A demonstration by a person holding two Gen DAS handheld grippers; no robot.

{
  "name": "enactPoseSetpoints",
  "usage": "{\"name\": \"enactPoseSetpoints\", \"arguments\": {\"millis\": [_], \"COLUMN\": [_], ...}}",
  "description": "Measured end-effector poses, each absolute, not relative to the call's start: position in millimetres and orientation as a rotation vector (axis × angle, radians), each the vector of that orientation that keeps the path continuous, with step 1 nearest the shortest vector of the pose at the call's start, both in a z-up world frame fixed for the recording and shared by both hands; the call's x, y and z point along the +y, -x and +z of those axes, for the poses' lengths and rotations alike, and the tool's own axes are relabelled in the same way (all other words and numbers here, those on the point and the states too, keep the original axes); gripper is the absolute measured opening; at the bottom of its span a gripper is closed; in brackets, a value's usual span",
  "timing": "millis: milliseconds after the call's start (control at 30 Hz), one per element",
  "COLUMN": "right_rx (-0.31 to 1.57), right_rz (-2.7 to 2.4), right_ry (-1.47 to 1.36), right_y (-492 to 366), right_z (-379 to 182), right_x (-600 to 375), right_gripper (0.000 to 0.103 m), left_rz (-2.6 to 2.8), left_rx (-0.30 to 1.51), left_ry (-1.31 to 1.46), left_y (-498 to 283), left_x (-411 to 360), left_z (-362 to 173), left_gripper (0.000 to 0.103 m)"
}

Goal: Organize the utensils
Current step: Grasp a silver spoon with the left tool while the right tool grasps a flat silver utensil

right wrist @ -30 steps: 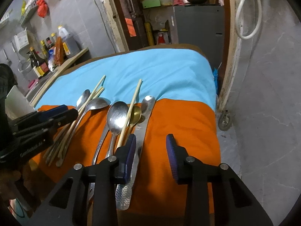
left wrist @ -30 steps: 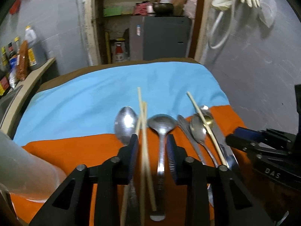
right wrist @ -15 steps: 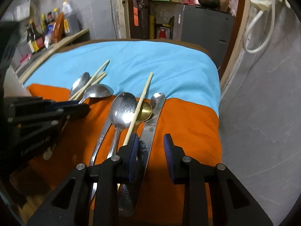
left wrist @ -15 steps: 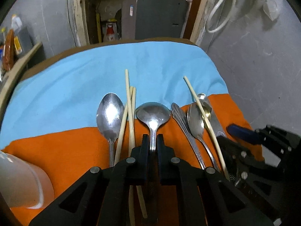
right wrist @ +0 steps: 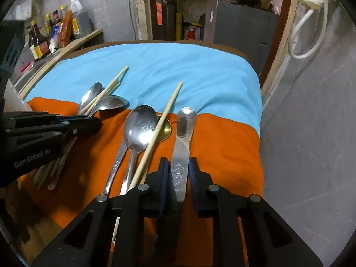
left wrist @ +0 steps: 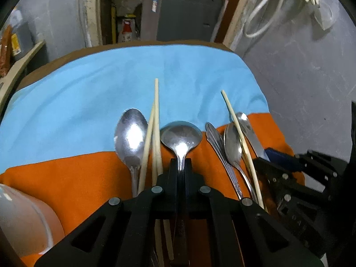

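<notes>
Utensils lie in a row on an orange cloth (left wrist: 77, 178). My left gripper (left wrist: 180, 162) is shut on the handle of a round soup spoon (left wrist: 181, 134). Left of it lie an oval spoon (left wrist: 130, 133) and a pair of chopsticks (left wrist: 155, 120). To the right lie a fork handle (left wrist: 214, 138), another spoon (left wrist: 232, 144) and a single chopstick (left wrist: 235, 124). My right gripper (right wrist: 178, 169) straddles a flat steel butter knife (right wrist: 183, 138), its pads close on either side. Beside it lie a large spoon (right wrist: 140, 126), a gold spoon (right wrist: 164, 130) and a chopstick (right wrist: 160, 124).
A blue cloth (left wrist: 111, 84) covers the far part of the table. A white cup (left wrist: 24, 220) stands at the left near edge. Bottles (right wrist: 51, 35) stand on a shelf to the left. A grey wall (right wrist: 311, 133) runs close along the table's right edge.
My left gripper has shut on the soup spoon's handle and stayed there. My right gripper has moved forward and narrowed around the butter knife.
</notes>
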State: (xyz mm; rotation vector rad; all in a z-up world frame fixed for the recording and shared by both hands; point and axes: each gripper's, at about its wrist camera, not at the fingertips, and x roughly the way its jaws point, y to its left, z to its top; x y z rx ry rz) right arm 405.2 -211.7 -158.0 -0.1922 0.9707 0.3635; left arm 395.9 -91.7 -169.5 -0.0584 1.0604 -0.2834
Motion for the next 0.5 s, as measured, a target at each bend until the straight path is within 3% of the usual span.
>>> {"name": "enactPoseSetpoints", "arguments": {"millis": [200, 300, 500], "right_rx": [0.996, 1.002, 0.935], "right_rz": [0.357, 0.372, 0.417], "right_ry": [0.197, 0.188, 0.040], "right_y": [-418.7, -421.1, -405.0], "right_z": [-157.7, -157.3, -150.6], "right_x": [-199.4, -200.8, -225.1], "right_gripper": [0.021, 0.015, 0.014], "left_rz": [-0.288, -0.288, -0.268], "left_rx": [1.099, 1.096, 0.931], "left_ry": [0.046, 0.063, 0.151], "left_y": [-404.5, -402.6, -367.3], "left_x": [-92.0, -88.5, -73.2], "left_z": [-167.6, -165.3, -137.3], "left_gripper": [0.003, 0.003, 0.003]}}
